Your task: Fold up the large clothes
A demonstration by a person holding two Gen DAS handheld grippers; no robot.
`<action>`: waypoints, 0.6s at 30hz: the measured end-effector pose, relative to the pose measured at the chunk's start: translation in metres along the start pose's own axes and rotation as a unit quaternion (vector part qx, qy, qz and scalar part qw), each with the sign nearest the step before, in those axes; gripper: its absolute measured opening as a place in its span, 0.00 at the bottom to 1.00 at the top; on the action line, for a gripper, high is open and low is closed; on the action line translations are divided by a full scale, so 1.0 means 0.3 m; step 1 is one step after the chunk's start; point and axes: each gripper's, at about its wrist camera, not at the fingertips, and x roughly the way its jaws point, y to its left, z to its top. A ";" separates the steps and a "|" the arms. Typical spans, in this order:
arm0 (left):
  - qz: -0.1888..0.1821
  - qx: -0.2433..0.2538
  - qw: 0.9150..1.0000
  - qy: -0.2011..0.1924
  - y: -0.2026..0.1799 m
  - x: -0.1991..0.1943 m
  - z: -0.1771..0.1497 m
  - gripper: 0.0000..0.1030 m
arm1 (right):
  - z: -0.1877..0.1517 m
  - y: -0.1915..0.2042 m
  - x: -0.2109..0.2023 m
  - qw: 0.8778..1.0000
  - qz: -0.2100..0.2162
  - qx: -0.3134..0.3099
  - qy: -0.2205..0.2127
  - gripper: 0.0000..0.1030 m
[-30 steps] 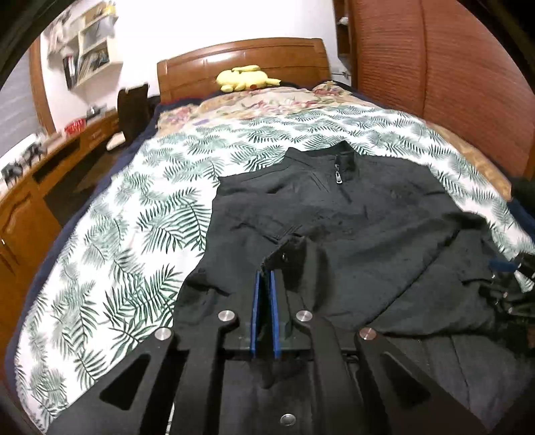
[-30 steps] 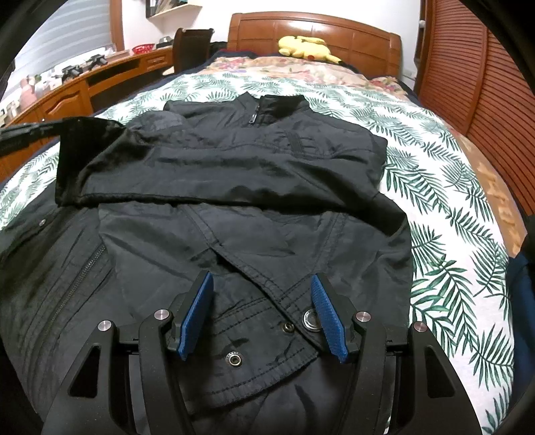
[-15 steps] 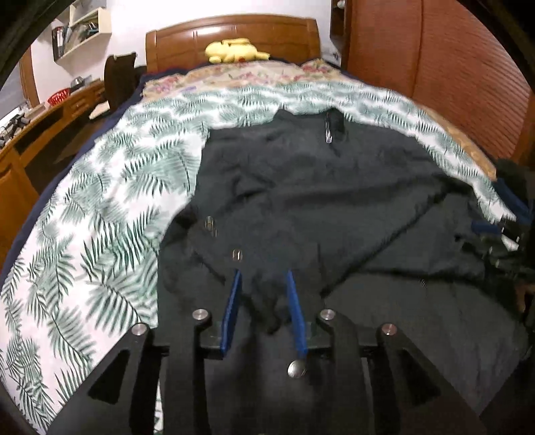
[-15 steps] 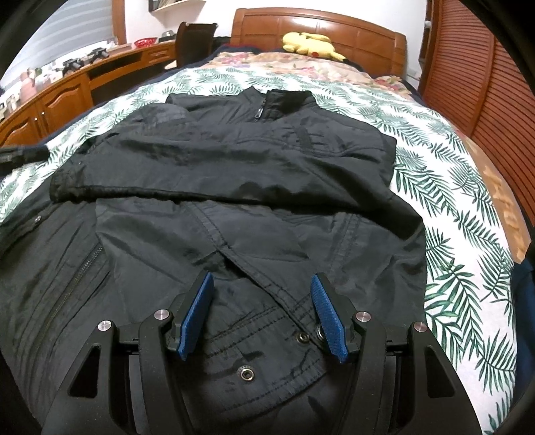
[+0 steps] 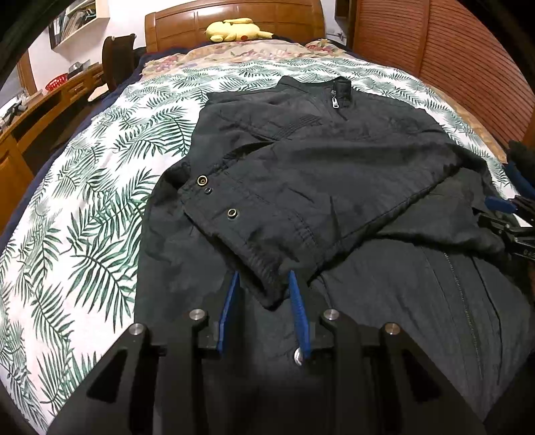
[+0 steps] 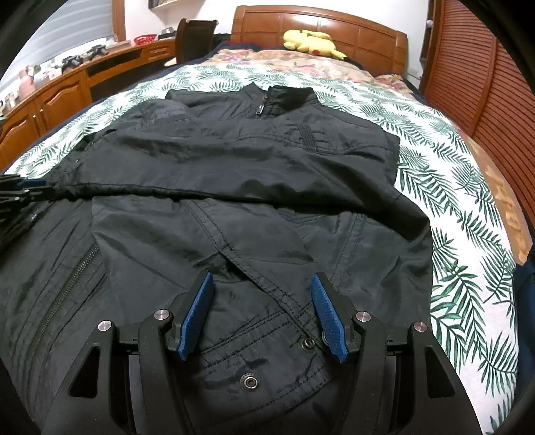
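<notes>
A black zip jacket (image 5: 334, 174) lies flat on the bed, collar toward the headboard; it also shows in the right wrist view (image 6: 254, 174). One sleeve (image 5: 301, 200) is folded across the chest, its snap cuff lying between the blue pads of my left gripper (image 5: 264, 284), which is open. The other sleeve (image 6: 234, 241) lies across the lower body. My right gripper (image 6: 262, 287) is open just above that sleeve's cuff, holding nothing. The right gripper shows at the right edge of the left wrist view (image 5: 511, 214).
The bed has a leaf-print cover (image 5: 100, 187) and a wooden headboard (image 6: 321, 30) with a yellow plush toy (image 6: 311, 40). A wooden desk (image 6: 67, 87) runs along the left; a slatted wooden wardrobe (image 6: 485, 77) stands on the right.
My left gripper carried the sleeve cuff across the jacket, laid it down and opened. The right gripper stayed open in place.
</notes>
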 end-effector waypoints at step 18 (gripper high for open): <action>-0.066 0.036 0.995 -0.058 -0.075 -0.254 -0.016 0.04 | -0.001 0.002 0.003 1.000 0.000 -0.001 0.001 0.60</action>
